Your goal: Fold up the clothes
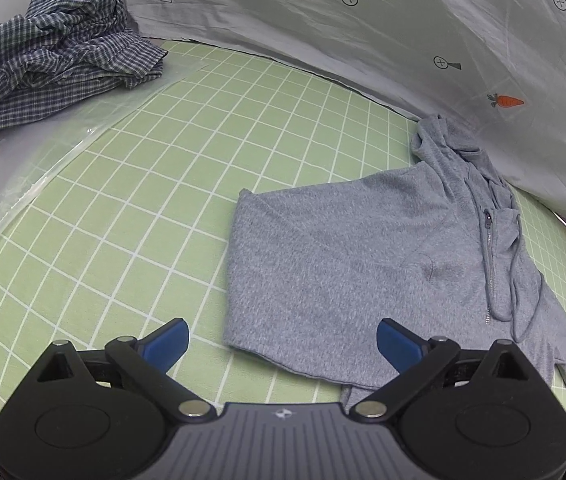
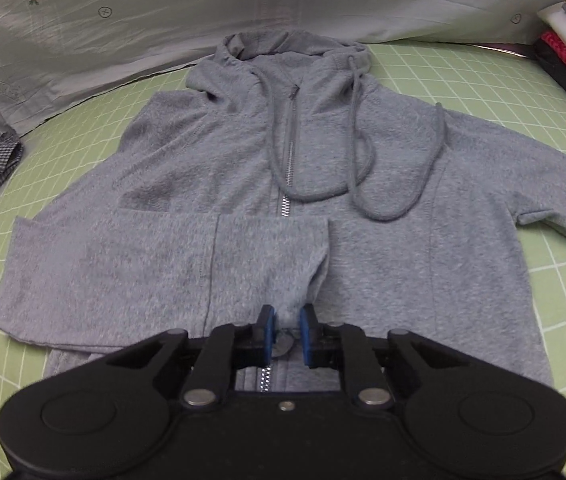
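Left wrist view: the left gripper hangs spread wide, holding nothing, over the green mat, with the grey hoodie lying at 3 o'clock, hood toward 1 o'clock, and a crumpled plaid shirt at 10 o'clock. Right wrist view: the hoodie lies flat with its long axis running 6 to 12 o'clock, hood at 12, and the right gripper pinches the sleeve folded across its front.

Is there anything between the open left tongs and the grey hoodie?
Nothing visible. The left tongs hang open right over the near hem of the grey hoodie, with only bare green mat beside it. The checked shirt lies far off.
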Demonstrator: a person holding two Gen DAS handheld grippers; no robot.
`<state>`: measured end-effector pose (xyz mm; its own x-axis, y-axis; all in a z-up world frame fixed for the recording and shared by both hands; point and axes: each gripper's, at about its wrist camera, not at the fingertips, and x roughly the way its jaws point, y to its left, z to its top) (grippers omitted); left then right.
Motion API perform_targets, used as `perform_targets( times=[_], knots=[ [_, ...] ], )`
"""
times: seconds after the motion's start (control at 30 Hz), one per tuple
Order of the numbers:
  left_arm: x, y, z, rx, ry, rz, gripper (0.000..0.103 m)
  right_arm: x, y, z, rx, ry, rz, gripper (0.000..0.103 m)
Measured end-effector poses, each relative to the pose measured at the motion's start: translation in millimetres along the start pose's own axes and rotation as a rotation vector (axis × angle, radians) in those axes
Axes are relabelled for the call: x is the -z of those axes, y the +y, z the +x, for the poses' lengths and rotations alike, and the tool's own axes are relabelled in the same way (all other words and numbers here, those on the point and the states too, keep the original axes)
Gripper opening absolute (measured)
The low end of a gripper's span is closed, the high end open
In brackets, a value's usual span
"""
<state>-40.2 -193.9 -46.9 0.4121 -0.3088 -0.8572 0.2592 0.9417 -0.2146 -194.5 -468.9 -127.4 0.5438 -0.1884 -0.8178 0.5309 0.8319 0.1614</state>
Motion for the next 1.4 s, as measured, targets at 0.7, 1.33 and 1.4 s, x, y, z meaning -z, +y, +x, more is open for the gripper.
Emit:
perform_targets(
  times=[0.7, 1.33, 1.4],
  knots=[
    [-85.5, -85.3, 54.5, -0.028, -0.079, -0.008, 0.099, -120.4, -121.4, -71.2, 0.104, -0.454, 0.06, 0.012],
    [-66.2, -105.7, 99.0, -0.053, 0.059, 0.103, 0.099, -82.2, -260.4, -68.8, 0.575, -0.413, 0.417, 0.013],
    [-66.5, -109.9, 102.7, -0.033, 0.067, 0.106, 0.099, -80.2, -263.6, -60.4, 0.56, -0.367, 0.432, 0.015]
  ],
)
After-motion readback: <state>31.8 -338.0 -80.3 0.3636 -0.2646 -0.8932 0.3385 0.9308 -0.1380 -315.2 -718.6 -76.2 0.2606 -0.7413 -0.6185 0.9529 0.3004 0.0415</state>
